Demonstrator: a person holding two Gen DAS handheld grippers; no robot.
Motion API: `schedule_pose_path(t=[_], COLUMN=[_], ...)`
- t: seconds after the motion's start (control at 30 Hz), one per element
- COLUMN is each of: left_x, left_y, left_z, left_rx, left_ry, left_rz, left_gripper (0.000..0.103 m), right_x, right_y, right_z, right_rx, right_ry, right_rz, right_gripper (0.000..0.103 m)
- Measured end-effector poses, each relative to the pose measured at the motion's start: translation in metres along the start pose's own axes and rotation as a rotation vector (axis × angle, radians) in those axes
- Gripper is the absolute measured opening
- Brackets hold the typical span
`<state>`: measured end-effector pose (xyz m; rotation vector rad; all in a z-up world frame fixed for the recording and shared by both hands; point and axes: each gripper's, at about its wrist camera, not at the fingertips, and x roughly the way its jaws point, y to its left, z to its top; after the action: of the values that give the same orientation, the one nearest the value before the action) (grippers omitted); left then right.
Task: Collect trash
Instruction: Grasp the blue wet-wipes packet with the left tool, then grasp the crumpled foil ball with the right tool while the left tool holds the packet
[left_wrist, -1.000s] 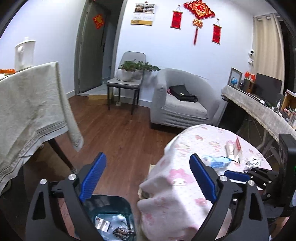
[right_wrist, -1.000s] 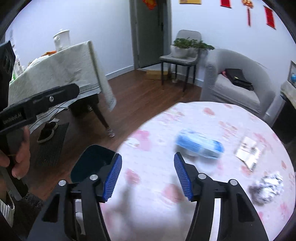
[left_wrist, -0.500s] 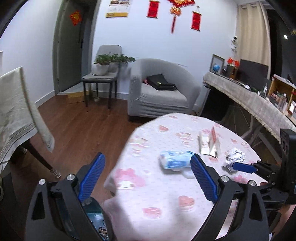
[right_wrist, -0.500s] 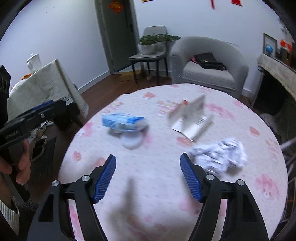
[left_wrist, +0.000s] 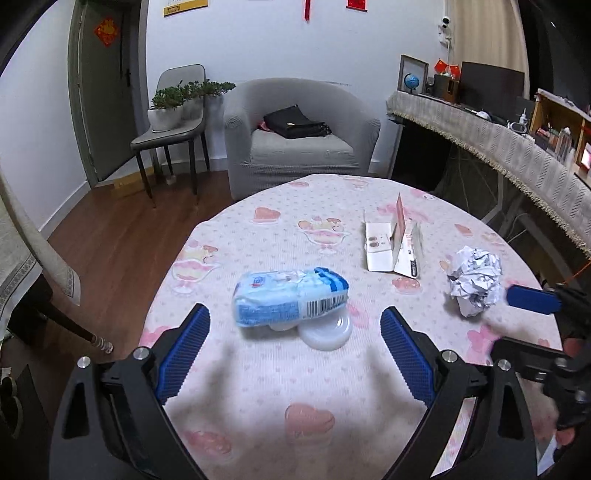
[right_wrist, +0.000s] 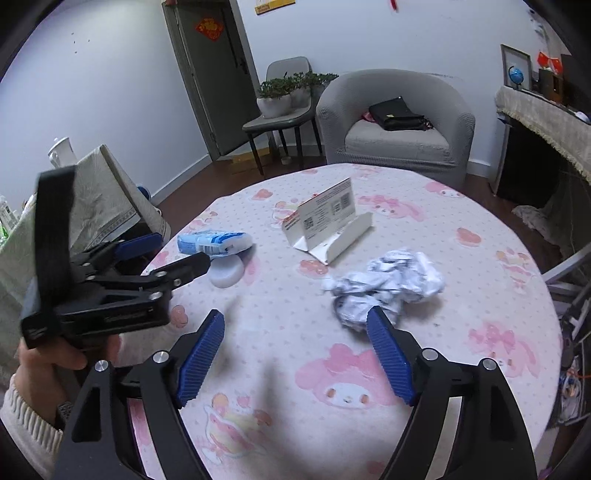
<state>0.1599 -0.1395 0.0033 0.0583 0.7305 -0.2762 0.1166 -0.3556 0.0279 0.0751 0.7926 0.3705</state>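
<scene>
On the round table with a pink patterned cloth (left_wrist: 280, 391) lie a blue and white plastic wrapper (left_wrist: 290, 297) on a white round lid (left_wrist: 327, 332), an opened white card box (left_wrist: 391, 245) and a crumpled paper ball (left_wrist: 474, 280). My left gripper (left_wrist: 295, 343) is open and empty, just short of the wrapper. My right gripper (right_wrist: 295, 350) is open and empty, its right finger close to the paper ball (right_wrist: 388, 284). The right wrist view also shows the wrapper (right_wrist: 214, 242), the box (right_wrist: 328, 221) and the left gripper (right_wrist: 162, 258).
A grey armchair (left_wrist: 299, 136) with a black bag stands behind the table. A chair with potted plants (left_wrist: 173, 118) is by the door. A cloth-covered table (right_wrist: 92, 206) stands at the left and a long covered counter (left_wrist: 509, 155) at the right. Wooden floor lies between.
Both grippers have swung over the round table and come nearer to the trash. The bin on the floor has gone out of the left wrist view. Both stay open.
</scene>
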Motion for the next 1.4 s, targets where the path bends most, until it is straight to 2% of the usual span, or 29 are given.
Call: schedule_pose_path(t=[0.33,0.67,0.7,0.8,0.97,1.13,1.2,1.4], left_x=[0.023,0.037,0.04,0.047,0.047,0.042,0.037,0.018], left_y=[-0.004,-0.001,0.0,0.004,0.011,0.009,0.008,0.008], left_z=[0.009,0.016,0.017,0.017,0.017,0.016,0.016,0.015], left_rx=[-0.004,-0.032,-0.035,-0.052,-0.08,-0.057,-0.04,-0.02], left_ry=[0.021,0.051,0.062,0.096,0.1,0.089,0.074,0.009], left_rz=[0.075,0.081,0.077,0.062,0.023,0.013,0.015,-0.026], left_gripper=[0.095,0.095,0.094,0.084,0.076,0.075,0.075,0.075], right_x=[-0.003,0.006,0.007,0.011,0.017,0.02,0.02,0.029], right_y=[-0.027,-0.039,-0.04,-0.042,-0.044,-0.047,-0.045,-0.036], right_z=[-0.014,-0.017,-0.016,-0.012,-0.011,-0.007,-0.004,0.001], right_rx=[0.037,0.081,0.084,0.101,0.115,0.135,0.141,0.128], right_ry=[0.028,0.05,0.05,0.044,0.044,0.037,0.028,0.037], right_rz=[-0.001,0.021,0.018,0.016,0.008,-0.003,-0.002,-0.044], right_gripper=[0.081,0.081,0.081,0.08,0.081,0.08,0.073,0.067])
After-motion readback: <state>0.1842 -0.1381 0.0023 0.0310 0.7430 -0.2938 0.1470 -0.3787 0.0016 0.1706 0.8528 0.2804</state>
